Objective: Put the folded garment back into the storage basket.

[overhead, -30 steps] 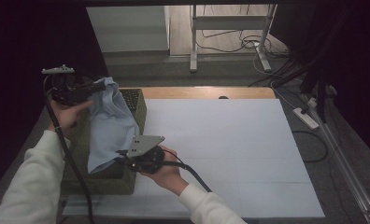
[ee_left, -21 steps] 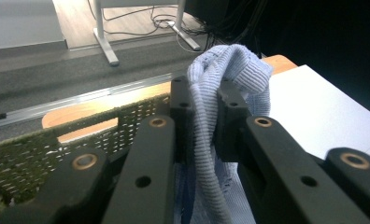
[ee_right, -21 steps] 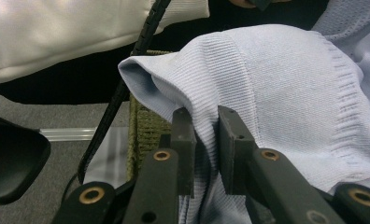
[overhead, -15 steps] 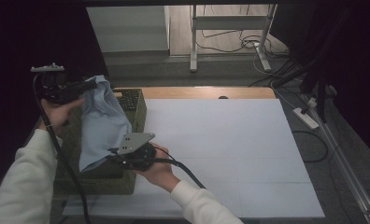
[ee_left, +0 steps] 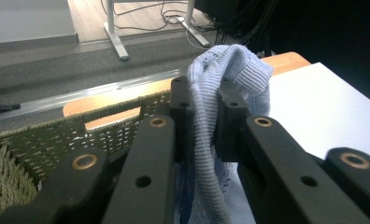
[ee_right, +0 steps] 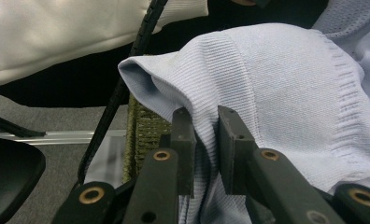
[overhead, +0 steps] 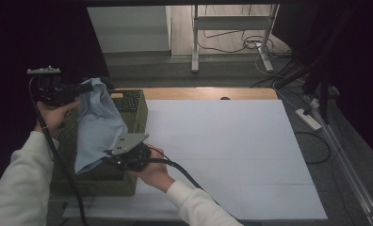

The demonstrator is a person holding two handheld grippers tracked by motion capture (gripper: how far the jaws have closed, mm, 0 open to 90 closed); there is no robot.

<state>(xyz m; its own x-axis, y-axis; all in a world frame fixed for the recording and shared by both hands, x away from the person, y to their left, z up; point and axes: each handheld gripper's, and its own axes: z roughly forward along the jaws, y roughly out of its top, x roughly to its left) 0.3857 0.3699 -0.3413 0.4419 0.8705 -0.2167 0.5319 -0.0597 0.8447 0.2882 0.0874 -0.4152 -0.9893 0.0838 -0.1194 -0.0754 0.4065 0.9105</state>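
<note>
Light-blue knit garment (overhead: pixel 100 127) hangs over the woven basket (overhead: pixel 133 108) at table's left, L gripper (overhead: pixel 83 88) and R gripper (overhead: pixel 110 157) both clamped on its edges; soft, light, stretchy, so hold hems/corners.

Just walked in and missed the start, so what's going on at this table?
A person is lifting a light blue knitted garment out of a green woven basket at the left edge of the white table. The left gripper pinches its upper end, the right gripper pinches its lower part, so the cloth hangs stretched between them above the basket.
</note>
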